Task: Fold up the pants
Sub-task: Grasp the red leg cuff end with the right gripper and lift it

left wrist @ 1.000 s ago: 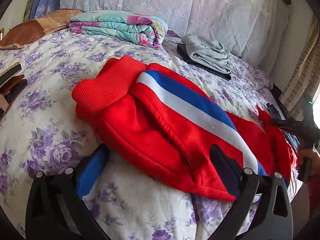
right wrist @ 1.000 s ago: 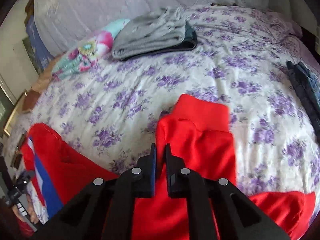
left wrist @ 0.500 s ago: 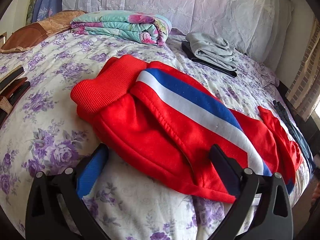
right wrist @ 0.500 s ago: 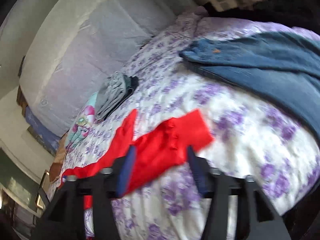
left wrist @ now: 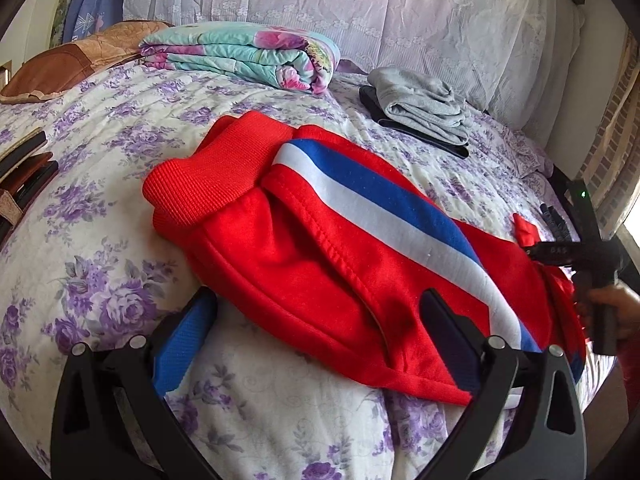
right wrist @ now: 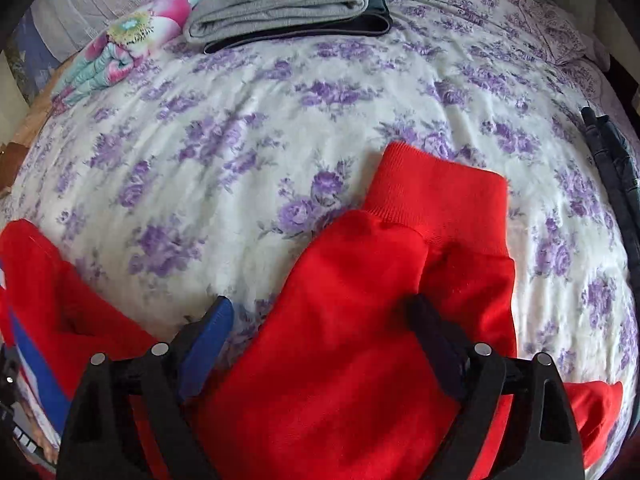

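At the bottom of the left wrist view the left claw (left wrist: 316, 320) stands spread over the near hem of the red pants (left wrist: 320, 256). In the right wrist view the right claw (right wrist: 320, 320) is opening, a red pant leg between its fingers, pads apart. The pants lie mid-frame on the floral bed (left wrist: 100, 128); folded grey clothes (left wrist: 420, 104) sit beyond, upper right.
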### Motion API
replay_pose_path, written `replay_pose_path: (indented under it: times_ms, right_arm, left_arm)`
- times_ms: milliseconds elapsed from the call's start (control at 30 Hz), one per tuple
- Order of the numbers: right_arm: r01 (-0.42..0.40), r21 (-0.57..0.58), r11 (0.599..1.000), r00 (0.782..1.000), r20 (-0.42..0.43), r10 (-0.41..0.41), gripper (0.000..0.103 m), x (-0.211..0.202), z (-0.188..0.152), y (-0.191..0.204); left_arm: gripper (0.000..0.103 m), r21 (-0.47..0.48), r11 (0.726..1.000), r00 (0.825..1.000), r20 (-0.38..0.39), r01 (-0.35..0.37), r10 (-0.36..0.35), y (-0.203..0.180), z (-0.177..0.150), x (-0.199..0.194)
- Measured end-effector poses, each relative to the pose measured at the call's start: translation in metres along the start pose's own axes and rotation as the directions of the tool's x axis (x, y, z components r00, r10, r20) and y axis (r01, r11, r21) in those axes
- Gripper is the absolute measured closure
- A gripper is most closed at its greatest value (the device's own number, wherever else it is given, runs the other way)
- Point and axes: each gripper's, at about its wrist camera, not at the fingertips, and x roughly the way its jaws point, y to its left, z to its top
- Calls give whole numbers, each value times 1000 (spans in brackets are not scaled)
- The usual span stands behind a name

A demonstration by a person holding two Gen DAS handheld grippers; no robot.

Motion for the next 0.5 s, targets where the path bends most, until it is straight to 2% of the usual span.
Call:
replay_pose_path:
  times_ms: [67,133,167,200,300,400,467,500]
  right_arm:
    - [-36,-12,999,999,33,36,26,-10,-7,-4]
    - [-149,69,986,987,75,144,77,-27,-13,-27]
    - [-207,119,971,976,93,197,91,-35,-17,-41]
    - [-261,172,950,961,140,238,96,-47,-26,-59]
    - [-385,253,888,909,273,316,96,-79,-59,-99]
    - [-494,342,799,847,397,353,96,-102,-116,-142]
    - [-532,409,742,826,445,346,97,-110,-165,-169]
    - [-532,446,720,828,452,332,97,-108,-185,-180]
  left_arm:
    - [5,-12,1000,1000,8,20,-20,3,0,-1]
    - [5,-21,999,999,14,33,-33,5,0,-2]
    - [5,-24,999,999,17,38,-37,5,-1,-3]
    - [5,-27,999,999,20,43,-42,6,-1,-3]
    - [5,-28,999,999,21,46,-46,6,-1,-4]
    - [5,-25,999,999,20,41,-40,6,-1,-4]
    - [5,-24,999,999,20,37,-36,6,-1,-4]
    - [5,-23,999,999,19,33,-32,6,-2,-4]
